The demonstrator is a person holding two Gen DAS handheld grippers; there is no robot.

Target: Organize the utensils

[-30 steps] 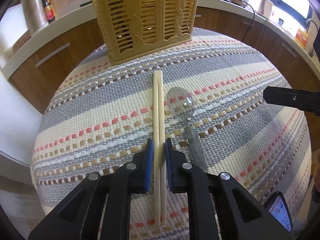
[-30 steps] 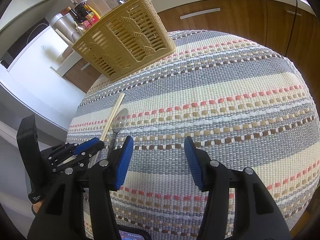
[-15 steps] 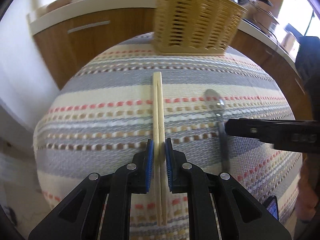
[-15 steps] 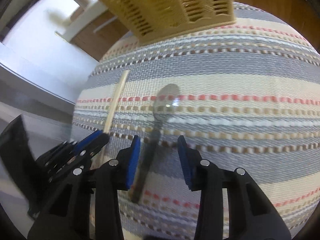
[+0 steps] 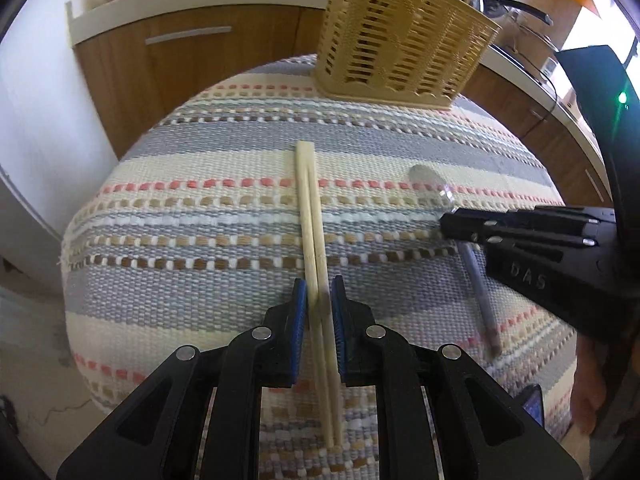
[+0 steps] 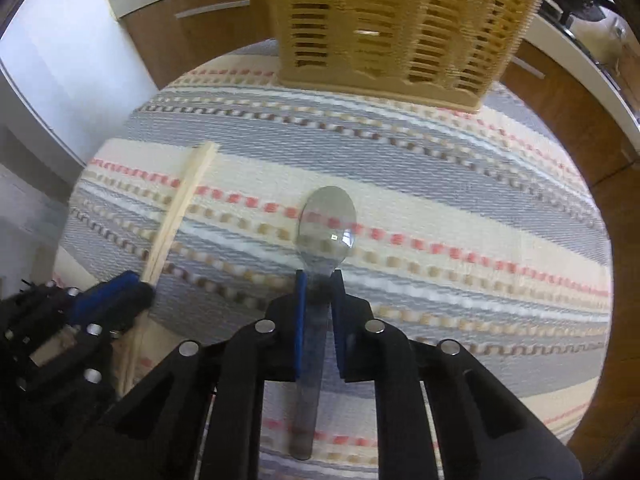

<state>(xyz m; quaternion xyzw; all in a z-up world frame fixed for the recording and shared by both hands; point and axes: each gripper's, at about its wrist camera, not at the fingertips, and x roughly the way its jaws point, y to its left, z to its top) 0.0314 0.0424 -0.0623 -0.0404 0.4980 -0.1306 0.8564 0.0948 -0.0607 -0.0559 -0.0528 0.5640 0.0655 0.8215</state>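
Note:
A pair of pale wooden chopsticks [image 5: 308, 200] lies on the striped woven cloth [image 5: 200, 248], and my left gripper [image 5: 319, 292] is shut on their near half. To their right lies a metal spoon [image 6: 328, 220], bowl towards the basket. My right gripper [image 6: 318, 280] straddles its neck; the jaws are closing, and the blue pads touch the handle on both sides. In the left wrist view the right gripper [image 5: 452, 226] reaches in from the right over the spoon [image 5: 430, 184]. The right wrist view shows the chopsticks [image 6: 180, 208] and the left gripper [image 6: 116, 296] at the left.
A tan slotted plastic utensil basket [image 5: 400, 48] stands upright at the cloth's far edge, [image 6: 392, 24] straight ahead of the spoon. Wooden cabinets and a white counter with pans curve behind it. The cloth-covered table drops off at the left. A person's hand [image 5: 588, 400] shows at lower right.
My right gripper swung left over the spoon and its jaws narrowed from wide open onto the handle. The left gripper rolled and shifted with the chopsticks still in its grip.

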